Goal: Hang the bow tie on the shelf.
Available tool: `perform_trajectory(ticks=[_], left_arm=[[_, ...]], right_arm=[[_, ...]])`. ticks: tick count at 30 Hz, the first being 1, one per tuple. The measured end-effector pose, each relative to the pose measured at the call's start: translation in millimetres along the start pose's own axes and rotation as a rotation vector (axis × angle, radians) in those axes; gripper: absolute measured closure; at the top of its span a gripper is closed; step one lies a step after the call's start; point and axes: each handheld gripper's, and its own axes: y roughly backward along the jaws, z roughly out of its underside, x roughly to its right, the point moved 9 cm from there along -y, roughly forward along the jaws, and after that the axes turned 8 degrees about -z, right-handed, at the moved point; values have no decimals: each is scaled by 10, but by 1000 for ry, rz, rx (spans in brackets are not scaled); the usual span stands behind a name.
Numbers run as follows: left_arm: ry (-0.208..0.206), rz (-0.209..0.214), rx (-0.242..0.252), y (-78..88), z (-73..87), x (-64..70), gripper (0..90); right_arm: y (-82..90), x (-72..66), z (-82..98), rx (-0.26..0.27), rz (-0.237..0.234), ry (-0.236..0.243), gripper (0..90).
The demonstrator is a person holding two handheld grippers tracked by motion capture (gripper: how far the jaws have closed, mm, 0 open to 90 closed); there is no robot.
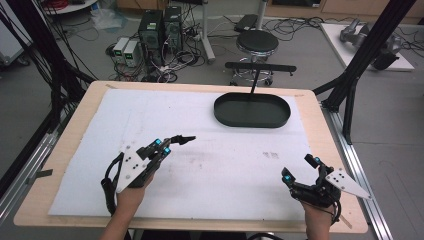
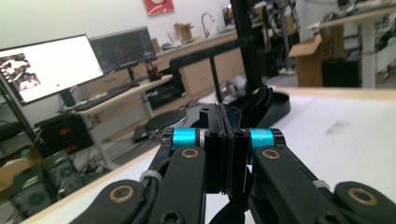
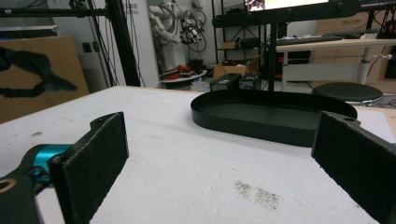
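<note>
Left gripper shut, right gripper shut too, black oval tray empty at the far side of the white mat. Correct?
Not quite. The right gripper is open: the right gripper view shows its two padded jaws standing wide apart with bare mat between them. The rest holds: the left gripper is shut, jaws pressed together, and the black oval tray sits empty at the far side of the white mat.

Empty black oval tray (image 1: 252,111), upright, far right.
</note>
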Motion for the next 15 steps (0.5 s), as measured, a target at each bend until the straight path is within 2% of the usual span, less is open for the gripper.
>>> perform_trajectory(ticks=[3, 8, 15], left_arm=[[16, 8, 41, -139, -165, 23, 885], [7, 25, 91, -384, -445, 90, 885], [65, 65, 126, -753, -737, 169, 886]], right_arm=[[-5, 0, 10, -2, -2, -5, 30], [-32, -10, 26, -5, -9, -5, 30], [-77, -51, 50, -14, -26, -9, 30]])
